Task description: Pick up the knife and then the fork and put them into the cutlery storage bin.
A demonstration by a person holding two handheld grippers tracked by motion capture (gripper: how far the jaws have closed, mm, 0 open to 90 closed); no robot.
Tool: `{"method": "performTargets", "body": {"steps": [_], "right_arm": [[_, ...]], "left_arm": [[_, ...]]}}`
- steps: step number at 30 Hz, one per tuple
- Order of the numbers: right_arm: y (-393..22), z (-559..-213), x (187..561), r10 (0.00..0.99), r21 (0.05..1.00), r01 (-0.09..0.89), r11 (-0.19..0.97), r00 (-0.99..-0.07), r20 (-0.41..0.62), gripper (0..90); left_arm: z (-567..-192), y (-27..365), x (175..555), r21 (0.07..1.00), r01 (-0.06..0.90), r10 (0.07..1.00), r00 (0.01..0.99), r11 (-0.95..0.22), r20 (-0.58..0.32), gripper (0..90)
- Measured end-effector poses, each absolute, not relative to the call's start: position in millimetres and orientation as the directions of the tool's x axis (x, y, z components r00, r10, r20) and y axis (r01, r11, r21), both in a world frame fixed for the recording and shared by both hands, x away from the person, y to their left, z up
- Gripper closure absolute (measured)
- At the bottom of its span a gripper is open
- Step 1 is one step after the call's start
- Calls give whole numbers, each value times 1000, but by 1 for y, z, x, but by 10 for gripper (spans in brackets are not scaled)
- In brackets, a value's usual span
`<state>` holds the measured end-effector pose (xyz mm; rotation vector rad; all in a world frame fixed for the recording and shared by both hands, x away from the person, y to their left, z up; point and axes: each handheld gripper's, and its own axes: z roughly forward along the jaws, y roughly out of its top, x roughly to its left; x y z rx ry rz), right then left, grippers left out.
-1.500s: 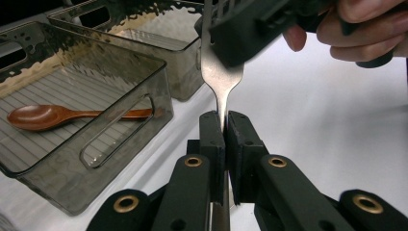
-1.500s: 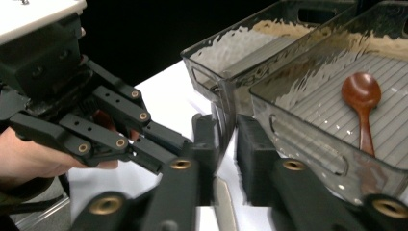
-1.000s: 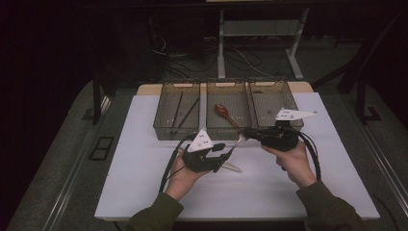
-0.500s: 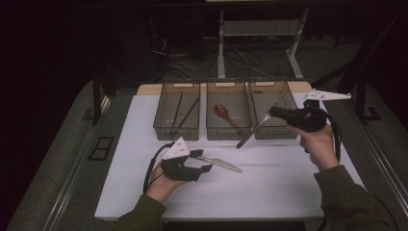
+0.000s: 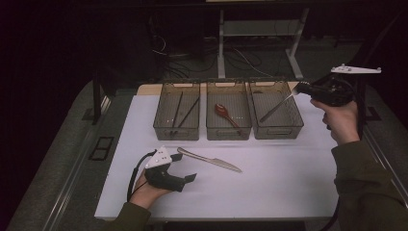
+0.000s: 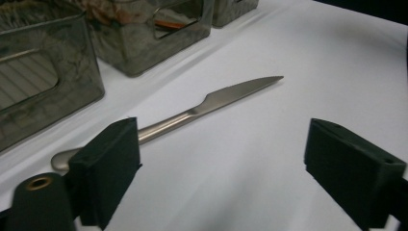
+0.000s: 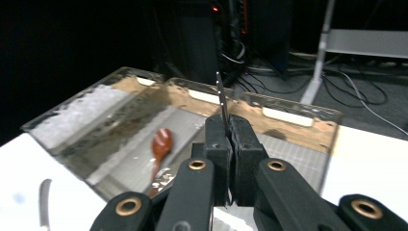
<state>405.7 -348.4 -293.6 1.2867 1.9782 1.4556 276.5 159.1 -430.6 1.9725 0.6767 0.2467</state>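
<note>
A silver table knife (image 5: 209, 160) (image 6: 211, 98) lies flat on the white table, blade pointing right. My left gripper (image 5: 184, 167) (image 6: 221, 159) rests just in front of its handle. Its jaws have just been opening and now stand open, with nothing between the pads (image 6: 108, 168). The knife's handle end passes behind the left pad. My right gripper (image 5: 308, 89) (image 7: 230, 130) is raised at the far right, shut on a thin metal utensil (image 5: 276, 107) (image 7: 222, 101). That utensil slants down over the right bin (image 5: 288, 129).
Three clear bins stand in a row at the table's back. The left bin (image 5: 163, 126) holds dark chopsticks (image 5: 185, 110), the middle bin (image 5: 228, 132) a red-brown spoon (image 5: 223, 111) (image 7: 161, 142). Cables and a stand's legs lie on the dark floor behind. White table surface stretches in front.
The two grippers have moved apart. My right hand rose and went right with the utensil to the right bin. My left hand drew back left, its jaws opened, and the knife lies free.
</note>
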Motion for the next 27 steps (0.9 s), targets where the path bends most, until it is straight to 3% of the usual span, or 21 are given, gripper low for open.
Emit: {"method": "performTargets", "body": {"steps": [4,15,23,27], "right_arm": [[-355,-302,418,845,880,471,54,-492,211,867],[-340,-343,446,849,798,593,113,-475,233,865],[-342,-362,455,829,763,640,91,-473,298,861],[-344,-367,459,853,751,652,106,-448,268,834]], "left_arm": [[-434,159,277,860,371,566,816,-352,-120,0],[-434,157,277,857,368,557,822,-362,-118,0],[-435,154,277,855,367,550,827,-367,-120,0],[-435,153,277,852,370,547,828,-370,-122,0]]}}
